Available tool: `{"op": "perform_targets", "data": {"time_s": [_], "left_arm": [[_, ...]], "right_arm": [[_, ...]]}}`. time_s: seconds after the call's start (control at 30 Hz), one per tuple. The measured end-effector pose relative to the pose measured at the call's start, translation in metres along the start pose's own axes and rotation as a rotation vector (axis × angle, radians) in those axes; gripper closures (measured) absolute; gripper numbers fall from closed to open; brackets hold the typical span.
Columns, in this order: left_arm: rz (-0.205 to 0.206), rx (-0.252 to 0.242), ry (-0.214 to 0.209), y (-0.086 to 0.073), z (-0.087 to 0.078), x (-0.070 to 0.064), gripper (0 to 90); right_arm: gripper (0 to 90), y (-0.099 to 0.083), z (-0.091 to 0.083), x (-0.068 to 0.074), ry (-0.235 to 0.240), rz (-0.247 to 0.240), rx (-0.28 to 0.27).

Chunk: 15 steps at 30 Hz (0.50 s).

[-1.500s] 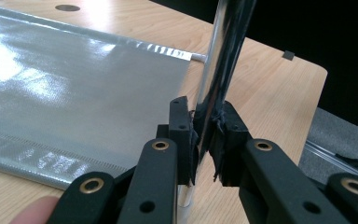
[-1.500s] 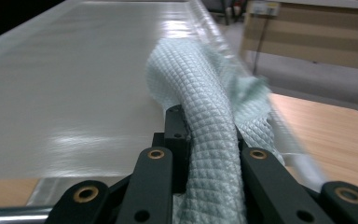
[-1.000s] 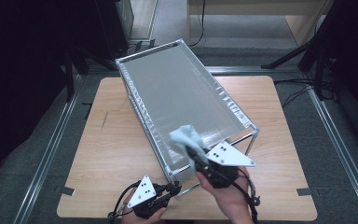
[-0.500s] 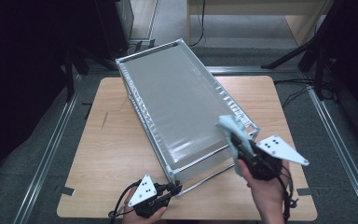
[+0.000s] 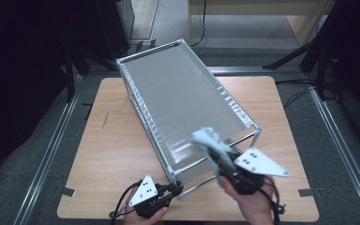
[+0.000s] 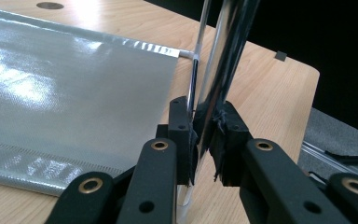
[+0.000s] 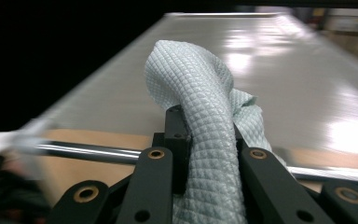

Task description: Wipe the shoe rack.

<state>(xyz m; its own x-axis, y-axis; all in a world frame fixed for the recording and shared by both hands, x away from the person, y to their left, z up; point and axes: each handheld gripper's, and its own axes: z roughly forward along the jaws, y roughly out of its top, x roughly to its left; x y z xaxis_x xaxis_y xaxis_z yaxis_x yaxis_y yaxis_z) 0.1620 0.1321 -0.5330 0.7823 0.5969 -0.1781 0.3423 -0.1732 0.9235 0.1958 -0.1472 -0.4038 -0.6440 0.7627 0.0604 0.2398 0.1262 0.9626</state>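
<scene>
A chrome wire rack (image 5: pixel 147 123) with a silver liner sheet (image 5: pixel 183 98) on its top shelf stands slantwise on the wooden table (image 5: pixel 117 145). My left gripper (image 5: pixel 176 188) is at the rack's near corner, shut on the upright chrome post (image 6: pixel 228 46); in the left gripper view the left gripper (image 6: pixel 207 135) pinches that post, with a lower silver liner (image 6: pixel 74 88) beside it. My right gripper (image 5: pixel 218 159) is shut on a pale green cloth (image 5: pixel 208 139) that rests at the near end of the top sheet. In the right gripper view the cloth (image 7: pixel 200 93) bulges over the jaws of the right gripper (image 7: pixel 205 126).
Bare table (image 5: pixel 272 108) lies to the left and right of the rack. Aluminium floor rails (image 5: pixel 51 150) run along both sides of the table. Dark stands and cables (image 5: pixel 318 70) sit at the far right, beyond the table.
My right gripper swept the cloth to the right along the top sheet's near end, then came partway back to the left. The left gripper has stayed on the post.
</scene>
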Motion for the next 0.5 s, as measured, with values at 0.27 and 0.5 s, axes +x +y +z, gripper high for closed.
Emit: {"op": "perform_targets", "data": {"time_s": [0.27, 0.5], "left_arm": [[-0.01, 0.001, -0.003, 0.0, 0.0, 0.0, 79.3], [-0.011, 0.003, -0.005, 0.0, 0.0, 0.0, 79.3]], "right_arm": [[80.7, -0.011, -0.05, -0.077, -0.315, 0.063, -0.023], [81.0, -0.031, -0.048, -0.096, -0.237, 0.194, -0.048]]}}
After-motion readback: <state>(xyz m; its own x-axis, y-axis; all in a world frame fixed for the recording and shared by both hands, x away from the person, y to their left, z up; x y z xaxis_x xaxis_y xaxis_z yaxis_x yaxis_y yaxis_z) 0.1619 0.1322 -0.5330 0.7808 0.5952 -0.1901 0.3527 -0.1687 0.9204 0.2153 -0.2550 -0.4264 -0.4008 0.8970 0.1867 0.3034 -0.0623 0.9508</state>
